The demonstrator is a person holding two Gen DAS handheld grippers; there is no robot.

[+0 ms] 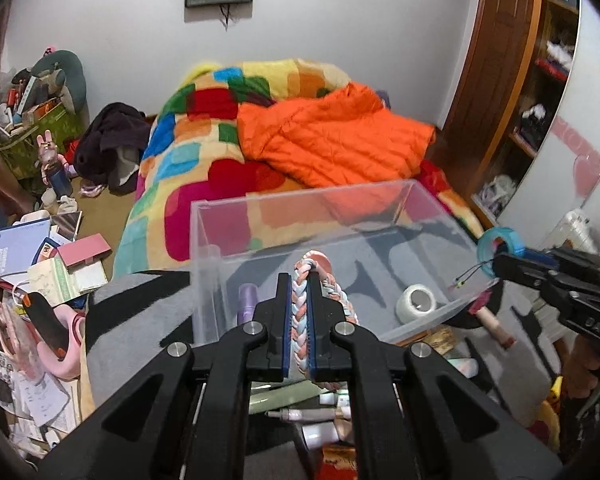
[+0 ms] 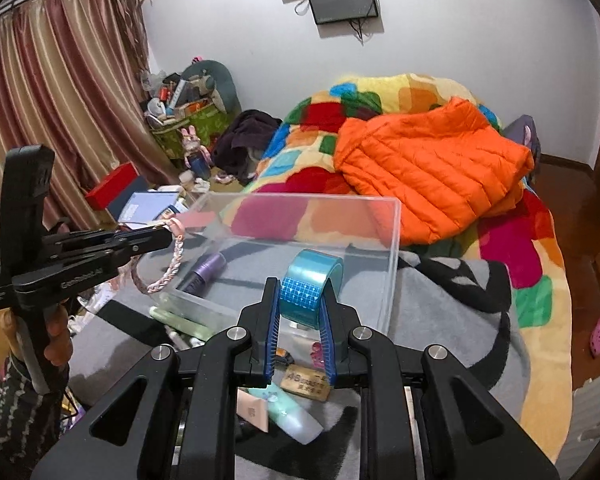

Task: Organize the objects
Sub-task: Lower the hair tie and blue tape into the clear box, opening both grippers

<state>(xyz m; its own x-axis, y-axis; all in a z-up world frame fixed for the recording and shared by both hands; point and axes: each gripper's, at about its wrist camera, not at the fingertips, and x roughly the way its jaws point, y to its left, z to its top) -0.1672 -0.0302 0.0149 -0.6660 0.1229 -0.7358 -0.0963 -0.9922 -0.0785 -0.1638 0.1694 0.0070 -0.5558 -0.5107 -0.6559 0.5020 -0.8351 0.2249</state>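
Left wrist view: purple bottle (image 1: 248, 298) and white tape roll (image 1: 416, 303) already sit in the clear box (image 1: 204, 216). Left tool (image 1: 299, 280) grips a braided band (image 1: 298, 300), right tool (image 2: 302, 300) clamps blue tape (image 2: 310, 280); tubes (image 2: 296, 420) remain outside.

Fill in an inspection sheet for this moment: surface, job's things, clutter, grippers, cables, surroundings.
Surface: grey-and-black blanket on the bed.
Job's things: clear plastic box holding a purple tube and white tape roll.
Clutter: tubes and cards in front of the box.
Grippers: left gripper shut on braided pastel bracelet; right gripper shut on blue tape roll.
Cables: wires under wall screen.
Surroundings: orange puffer jacket, striped curtains.
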